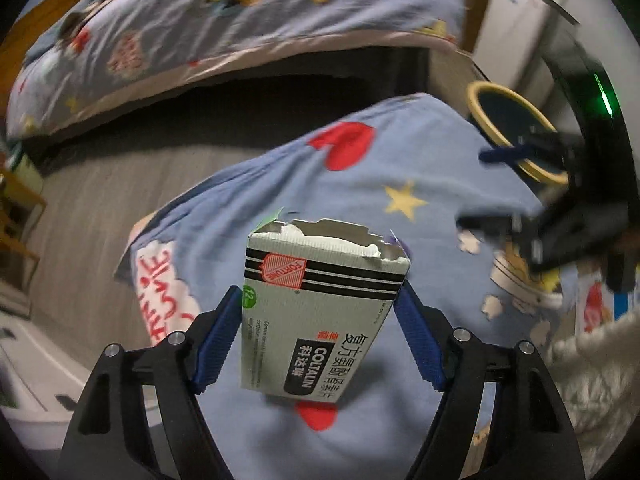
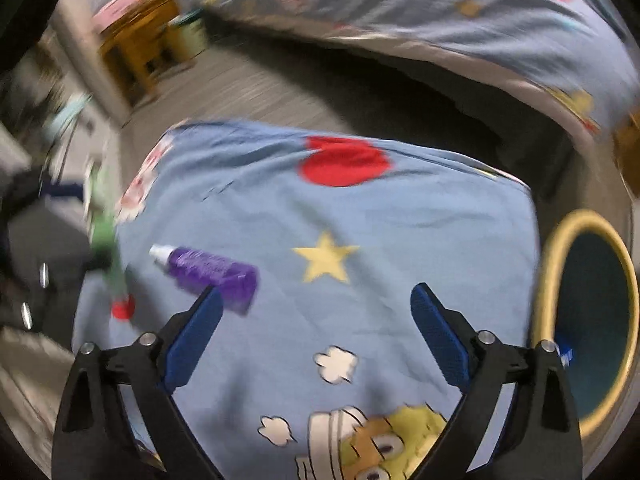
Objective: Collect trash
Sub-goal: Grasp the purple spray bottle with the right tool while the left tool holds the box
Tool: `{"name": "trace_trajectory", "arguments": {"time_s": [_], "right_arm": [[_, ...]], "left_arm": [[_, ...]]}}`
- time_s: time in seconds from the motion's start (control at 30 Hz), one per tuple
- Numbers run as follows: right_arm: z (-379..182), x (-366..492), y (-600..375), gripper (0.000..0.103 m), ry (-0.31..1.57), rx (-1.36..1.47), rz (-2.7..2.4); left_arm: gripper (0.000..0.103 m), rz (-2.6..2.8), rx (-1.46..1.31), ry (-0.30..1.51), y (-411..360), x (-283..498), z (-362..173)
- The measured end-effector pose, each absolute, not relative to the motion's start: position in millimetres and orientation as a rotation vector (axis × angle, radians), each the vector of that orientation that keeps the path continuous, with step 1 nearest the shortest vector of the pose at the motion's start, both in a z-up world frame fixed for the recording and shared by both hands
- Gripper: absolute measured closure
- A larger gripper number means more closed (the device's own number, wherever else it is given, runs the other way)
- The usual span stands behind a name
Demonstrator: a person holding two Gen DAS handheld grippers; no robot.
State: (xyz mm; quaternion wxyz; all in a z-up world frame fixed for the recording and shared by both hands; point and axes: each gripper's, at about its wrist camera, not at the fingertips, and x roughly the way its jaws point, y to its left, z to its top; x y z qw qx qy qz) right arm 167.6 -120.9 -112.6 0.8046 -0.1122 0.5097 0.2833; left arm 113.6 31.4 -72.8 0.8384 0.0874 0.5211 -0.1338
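Observation:
My left gripper is shut on a torn white and green medicine box and holds it above the blue cartoon sheet. A round bin with a yellow rim stands past the sheet's right edge; it also shows in the right wrist view. My right gripper is open and empty above the sheet; it also shows, blurred, in the left wrist view. A purple bottle lies on the sheet, just beyond my right gripper's left finger. The left gripper with the box shows blurred at the left.
A bed with a blue patterned cover stands across the grey floor. A wooden stool stands at the far left in the right wrist view. A white knitted cloth lies at the lower right of the left wrist view.

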Motion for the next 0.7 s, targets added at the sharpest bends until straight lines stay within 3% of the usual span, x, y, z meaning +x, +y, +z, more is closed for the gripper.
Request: {"name": "trace_trajectory", "arguments": {"time_s": [0.2,0.5,0.67,0.7], "right_arm": [[-135.3,157.8,-70.8,0.024,1.075,-0.341,0.772],[-156.3,149.8,-22.0,0.026,1.044,-0.469,0.890],[-168.2,144.1,-11.1,0.041,1.073,-0.561,0.891],[-170.6,143.9,-11.1,0.054,1.095,-0.576,0.889]], "left_arm": [[0.026,-0.214,0.107,1.137,60.8,131.2,-86.9],[0.026,-0.183,0.015,1.176,90.4,142.4,-101.3],[0.026,-0.168,-0.003,1.191,99.7,142.0,-107.2],[0.026,-0.167,-0.005,1.193,100.7,141.6,-107.7]]}}
